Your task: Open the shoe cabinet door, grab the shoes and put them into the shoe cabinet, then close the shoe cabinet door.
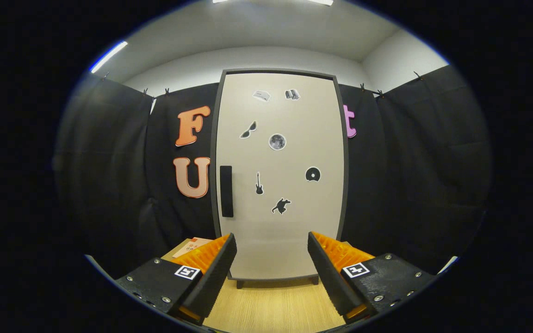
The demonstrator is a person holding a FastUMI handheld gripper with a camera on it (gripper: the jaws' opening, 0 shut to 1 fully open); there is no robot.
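A tall shoe cabinet (279, 222) stands straight ahead on the wooden table, its cream door in a dark frame and shut. Several small stickers dot the door. A dark vertical handle (226, 191) sits near the door's left edge, at mid height. My gripper (272, 245) is open, its two fingers spread wide with nothing between them. The fingers point at the lower part of the door, a short way off it. The handle is above and just left of the left finger.
The light wooden tabletop (271, 305) runs from under the fingers to the cabinet's feet. A flat paper or booklet (191, 246) lies on the table behind the left finger. Black cloth walls close in the booth on both sides of the cabinet.
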